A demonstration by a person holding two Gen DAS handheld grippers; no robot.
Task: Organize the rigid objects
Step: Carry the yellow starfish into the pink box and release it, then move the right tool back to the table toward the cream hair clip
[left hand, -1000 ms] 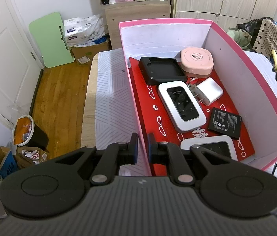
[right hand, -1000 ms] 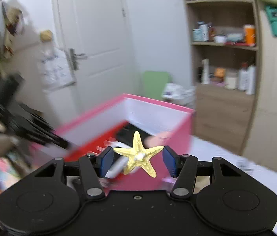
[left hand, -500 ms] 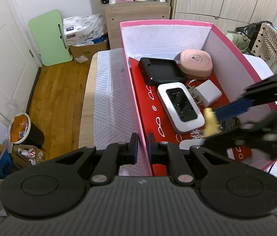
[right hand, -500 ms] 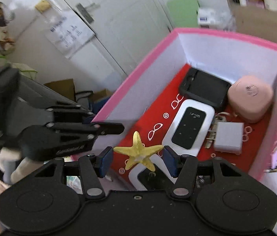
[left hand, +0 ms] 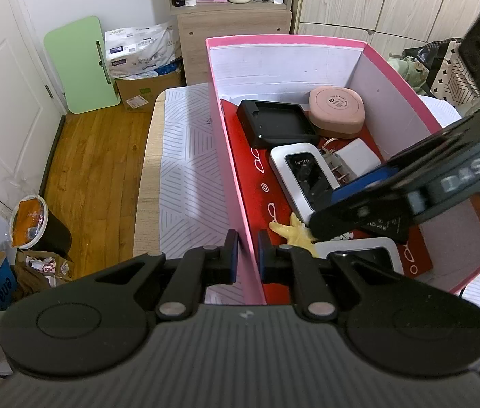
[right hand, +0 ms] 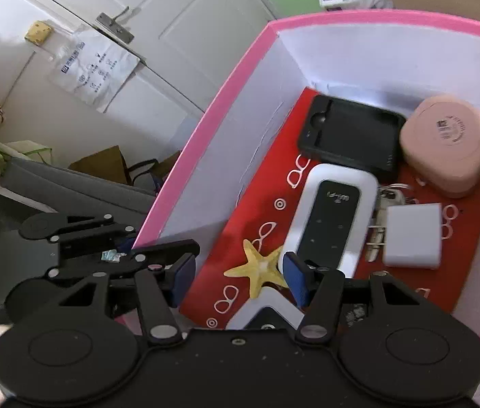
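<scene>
An open pink box point(left hand: 284, 38) with a red floor holds a black case point(left hand: 274, 122), a pink round case point(left hand: 336, 108), a white Wi-Fi device point(left hand: 304, 176), a white charger point(left hand: 359, 159) and a black battery point(left hand: 389, 227). My left gripper point(left hand: 247, 261) is shut on the box's left wall near the front corner. A yellow starfish point(right hand: 260, 268) lies on the red floor beside the Wi-Fi device point(right hand: 331, 217). My right gripper point(right hand: 238, 278) hovers open over it, and the left pad stands clear of it. From the left wrist view, the starfish point(left hand: 292, 233) peeks out under the right gripper point(left hand: 323, 209).
A second white device point(left hand: 365, 251) lies at the box's near end. The box stands on a table with a striped cloth point(left hand: 185, 176). Left of the table are wood floor, a bin point(left hand: 32, 224) and a green board point(left hand: 80, 64). A shelf unit stands behind.
My right gripper swung in over the box and sank toward its floor. The starfish, held between its pads before, now lies on the red floor. The left gripper kept still.
</scene>
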